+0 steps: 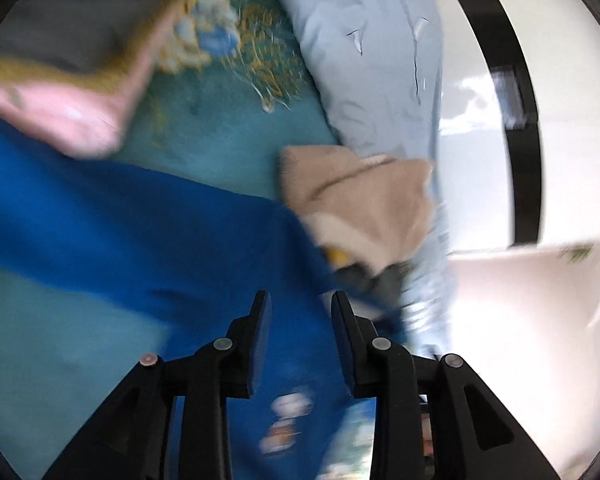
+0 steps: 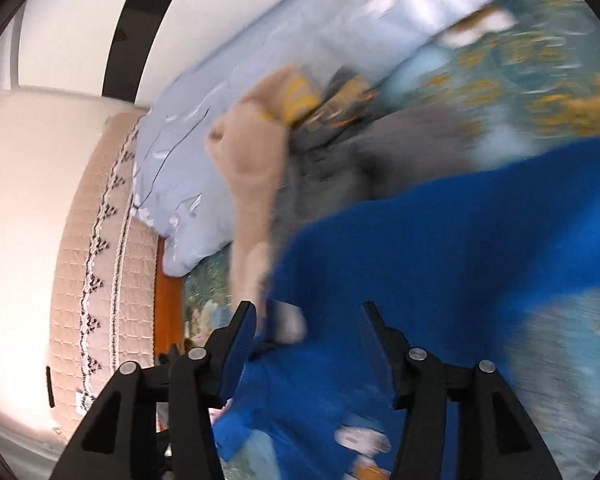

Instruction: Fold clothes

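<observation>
Blue garment (image 1: 140,216) lies spread on the teal patterned bedspread (image 1: 228,136), directly below and ahead of both grippers. Both views are motion-blurred, so the fine edges are uncertain.

Left gripper (image 1: 300,300): jaws partly spread, with nothing between the pads. The blue cloth is under them, not pinched. Right gripper (image 2: 308,312): jaws spread wider. The blue cloth passes beneath the gap, and a pale scrap sits close to the left pad; I cannot tell whether it touches. No grip is seen on either side.

Why it sits this way (judgement): the garment looks laid flat with both tools parted above it, which fits a fold edge set down and let go, leaving the cloth to rest on the bed under its own weight.

Orientation: in the left view the blue band runs from upper left, under the jaws, to lower right. Its long axis therefore crosses the gripper's pointing line at a slant. A small printed patch (image 1: 288,412) lies near the jaw bases, so the printed face is up at that end. In the right view the cloth stretches from below the jaws out to the far right.

Outward: a beige garment (image 1: 356,208) is ahead and to the right of the left gripper, touching the blue edge. A pink garment (image 1: 72,120) is ahead and to the left. A pale blue quilt (image 1: 372,60) lies further ahead.
</observation>
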A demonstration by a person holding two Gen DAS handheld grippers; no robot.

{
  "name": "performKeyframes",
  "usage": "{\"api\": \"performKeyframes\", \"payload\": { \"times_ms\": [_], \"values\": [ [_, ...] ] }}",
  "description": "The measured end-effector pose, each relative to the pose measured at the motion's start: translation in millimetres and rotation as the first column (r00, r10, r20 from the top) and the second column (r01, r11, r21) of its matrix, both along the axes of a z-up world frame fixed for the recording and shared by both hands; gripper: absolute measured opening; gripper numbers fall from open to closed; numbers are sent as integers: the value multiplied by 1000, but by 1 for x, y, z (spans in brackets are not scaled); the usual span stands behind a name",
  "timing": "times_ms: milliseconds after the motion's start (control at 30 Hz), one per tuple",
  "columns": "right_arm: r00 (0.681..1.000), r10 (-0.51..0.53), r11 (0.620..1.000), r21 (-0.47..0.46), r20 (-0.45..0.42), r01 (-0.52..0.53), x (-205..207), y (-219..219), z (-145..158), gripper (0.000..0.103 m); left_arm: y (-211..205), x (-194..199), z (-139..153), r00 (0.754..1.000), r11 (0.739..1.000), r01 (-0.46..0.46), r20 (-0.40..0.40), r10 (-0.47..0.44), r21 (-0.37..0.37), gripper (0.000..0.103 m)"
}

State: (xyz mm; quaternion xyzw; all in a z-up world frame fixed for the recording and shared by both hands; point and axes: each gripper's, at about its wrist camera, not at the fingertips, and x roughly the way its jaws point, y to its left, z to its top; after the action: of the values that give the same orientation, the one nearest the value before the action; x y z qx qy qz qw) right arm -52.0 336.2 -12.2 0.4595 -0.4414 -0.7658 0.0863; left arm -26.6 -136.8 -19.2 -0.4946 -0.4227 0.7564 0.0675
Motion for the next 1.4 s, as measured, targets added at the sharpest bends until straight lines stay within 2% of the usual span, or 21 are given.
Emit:
{"api": "performKeyframes", "payload": {
  "times_ms": [100,133,200,300,400,467,533,667,700,733,833,933,1033,1067,1133,1233,1367,1400],
  "values": [
    [986,-158,986,57,43,156,49,72,-13,57,-15,37,8,1000,988,4,-10,-6,-155,32],
    [973,-223,973,76,59,218,67,98,-18,57,-21,49,7,1000,984,1,-5,-2,-177,32],
    [914,-391,919,89,109,383,105,156,-32,58,-35,71,0,999,982,-18,30,24,-186,32],
    [805,-571,820,56,164,570,148,219,-52,58,-54,96,-14,993,978,-68,80,85,-199,32],
    [730,-652,738,-46,207,673,163,242,-75,58,-67,116,-24,983,975,-121,112,143,-189,32],
    [705,-671,704,-100,230,703,163,251,-86,58,-73,128,-27,976,971,-154,124,179,-183,32],
    [702,-675,698,-113,227,707,151,249,-89,58,-77,136,-27,971,967,-176,132,201,-183,32],
    [732,-646,733,-89,217,674,131,261,-86,52,-85,148,-24,963,959,-203,136,232,-198,32],
    [735,-640,741,-74,225,668,130,263,-89,43,-86,149,-24,961,957,-209,138,239,-201,32],
    [733,-638,745,-54,237,665,128,261,-90,29,-87,150,-24,959,955,-215,139,246,-204,32],
    [737,-629,759,-13,248,652,125,259,-92,16,-93,157,-24,953,950,-228,149,262,-213,32],
    [764,-621,778,25,174,627,124,264,-82,14,-102,162,-24,947,945,-240,159,278,-220,32],
    [738,-666,746,84,109,661,136,275,-68,13,-111,166,-23,942,940,-256,160,295,-227,32],
    [728,-674,738,97,125,668,137,279,-69,13,-115,167,-22,940,938,-264,158,303,-226,32],
    [729,-664,747,114,164,655,135,279,-75,13,-122,171,-22,935,934,-282,157,318,-218,32],
    [753,-635,773,156,172,615,128,270,-75,13,-135,175,-24,919,925,-329,160,359,-188,32],
    [759,-622,783,183,195,594,129,265,-64,21,-160,183,-29,877,892,-434,167,450,-125,32],
    [765,-617,786,177,184,592,130,263,-60,28,-167,186,-30,865,881,-460,169,473,-109,32]
  ]
}}
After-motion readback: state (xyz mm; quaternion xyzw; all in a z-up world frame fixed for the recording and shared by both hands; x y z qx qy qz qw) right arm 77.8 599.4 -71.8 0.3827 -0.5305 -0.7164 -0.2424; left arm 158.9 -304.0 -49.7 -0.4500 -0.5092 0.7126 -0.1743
